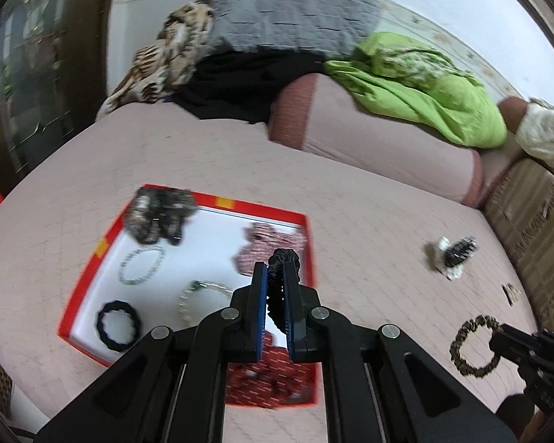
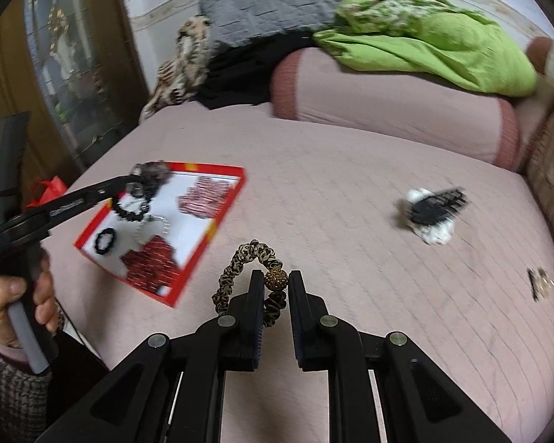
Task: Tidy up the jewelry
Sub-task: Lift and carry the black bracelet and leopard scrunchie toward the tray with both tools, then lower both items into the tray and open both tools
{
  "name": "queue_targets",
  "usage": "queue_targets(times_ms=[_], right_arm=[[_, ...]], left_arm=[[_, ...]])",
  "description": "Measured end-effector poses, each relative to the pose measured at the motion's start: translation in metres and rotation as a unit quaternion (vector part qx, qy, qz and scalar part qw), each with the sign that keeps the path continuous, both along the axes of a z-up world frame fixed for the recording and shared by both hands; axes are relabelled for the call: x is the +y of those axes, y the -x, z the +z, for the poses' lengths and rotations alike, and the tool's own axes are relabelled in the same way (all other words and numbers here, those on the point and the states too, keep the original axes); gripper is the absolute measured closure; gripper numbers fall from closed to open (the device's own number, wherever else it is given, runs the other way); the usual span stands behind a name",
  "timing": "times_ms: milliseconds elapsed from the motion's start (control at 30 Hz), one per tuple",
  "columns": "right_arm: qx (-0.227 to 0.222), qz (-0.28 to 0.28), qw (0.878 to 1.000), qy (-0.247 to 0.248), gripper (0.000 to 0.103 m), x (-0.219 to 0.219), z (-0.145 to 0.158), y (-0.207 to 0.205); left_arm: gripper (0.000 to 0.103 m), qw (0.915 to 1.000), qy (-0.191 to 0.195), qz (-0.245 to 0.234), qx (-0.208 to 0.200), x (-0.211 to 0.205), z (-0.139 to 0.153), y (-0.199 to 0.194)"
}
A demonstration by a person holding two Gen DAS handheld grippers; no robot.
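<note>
- Bed [image 2: 351,221]: broad pink quilted cover, soft and giving, so small pieces sink slightly into the quilting; bolster, grey cushion [image 1: 295,11] and green cloth piled at the far end, wooden door on the left side
- Red box [image 1: 92,269]: shallow, white floor, sits flat on the bed; already holds a black ring scrunchie, bead bracelets, red patterned scrunchies [image 1: 273,380] and a dark frilly scrunchie at the far corner; light card, likely to shift if nudged
- Left gripper [image 1: 276,277]: jaws narrow, clamped on a dark scrunchie [image 1: 284,258], hanging over the box's near right part
- Right gripper [image 2: 275,280]: jaws narrow, holding a leopard-print scrunchie [image 2: 240,262] by its band next to the glittery bead [image 2: 276,279], above bare cover, right of the box
- Handling, judged: both scrunchies light, soft, floppy, not fragile; fabric gives good friction; grip the band, not the hard bead, which may slip
- Loose on the bed well right of the box: black-and-white hair clip [image 2: 434,208], small gold piece [image 2: 541,282], too blurred to name
</note>
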State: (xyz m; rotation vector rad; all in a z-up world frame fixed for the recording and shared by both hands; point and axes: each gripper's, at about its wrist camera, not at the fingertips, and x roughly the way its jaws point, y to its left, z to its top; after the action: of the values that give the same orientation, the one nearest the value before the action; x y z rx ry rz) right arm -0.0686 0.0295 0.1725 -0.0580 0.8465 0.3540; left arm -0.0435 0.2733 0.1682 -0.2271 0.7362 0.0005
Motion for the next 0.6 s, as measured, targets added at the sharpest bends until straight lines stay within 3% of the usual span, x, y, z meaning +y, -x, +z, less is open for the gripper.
queue_targets(times_ms=[200, 433, 600], right_arm=[[0.008, 0.051, 0.999, 0.001, 0.089, 0.057, -0.004, -0.014], [0.020, 0.087, 0.996, 0.005, 0.089, 0.111, -0.013, -0.036], [0.027, 0.096, 0.995, 0.010, 0.089, 0.139, -0.025, -0.057]], left_arm=[[0.095, 0.9995, -0.002, 0.026, 0.015, 0.038, -0.006, -0.015], [0.095, 0.9978, 0.023, 0.039, 0.049, 0.078, -0.018, -0.042], [0.095, 0.9943, 0.070, 0.051, 0.062, 0.104, -0.040, -0.054]])
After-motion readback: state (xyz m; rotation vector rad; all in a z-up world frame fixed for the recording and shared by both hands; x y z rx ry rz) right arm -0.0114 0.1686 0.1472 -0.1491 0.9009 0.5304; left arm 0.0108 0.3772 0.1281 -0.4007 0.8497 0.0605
